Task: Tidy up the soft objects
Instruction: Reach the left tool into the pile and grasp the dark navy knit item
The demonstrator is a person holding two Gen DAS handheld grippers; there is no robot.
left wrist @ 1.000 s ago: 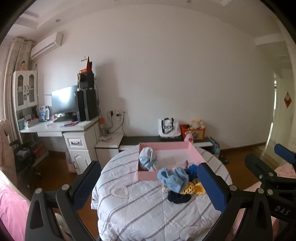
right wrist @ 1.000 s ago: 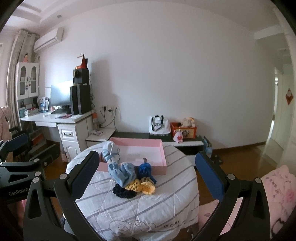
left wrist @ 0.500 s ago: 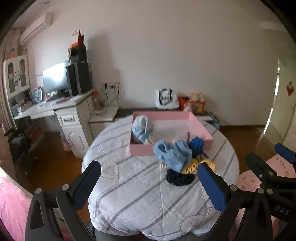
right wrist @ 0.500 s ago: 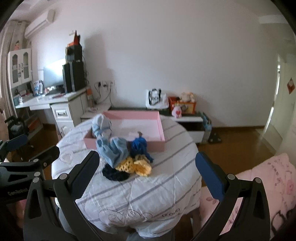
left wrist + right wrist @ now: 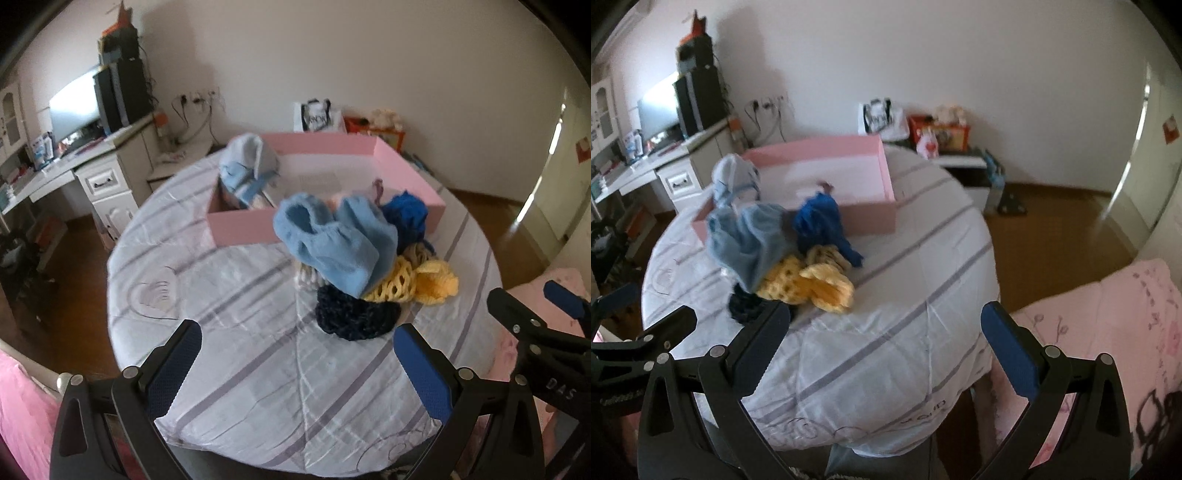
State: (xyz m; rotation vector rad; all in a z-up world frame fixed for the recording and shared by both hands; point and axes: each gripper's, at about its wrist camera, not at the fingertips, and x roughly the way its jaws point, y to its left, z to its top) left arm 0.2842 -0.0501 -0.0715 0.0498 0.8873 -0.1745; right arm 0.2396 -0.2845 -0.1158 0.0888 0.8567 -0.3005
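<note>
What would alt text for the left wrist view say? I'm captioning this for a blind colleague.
A heap of knitted soft items, light blue piece on top with yellow and dark navy ones below, sits on a round striped table before a pink box. The open left gripper hovers short of it, empty.

Left tongs (image 5: pixel 297 363): jaws spread wide, nothing held, blue pads (image 5: pixel 173 365) facing inward. Right tongs (image 5: pixel 884 345): jaws likewise spread wide, empty. Both are held side by side, angled downward and forward.
</note>
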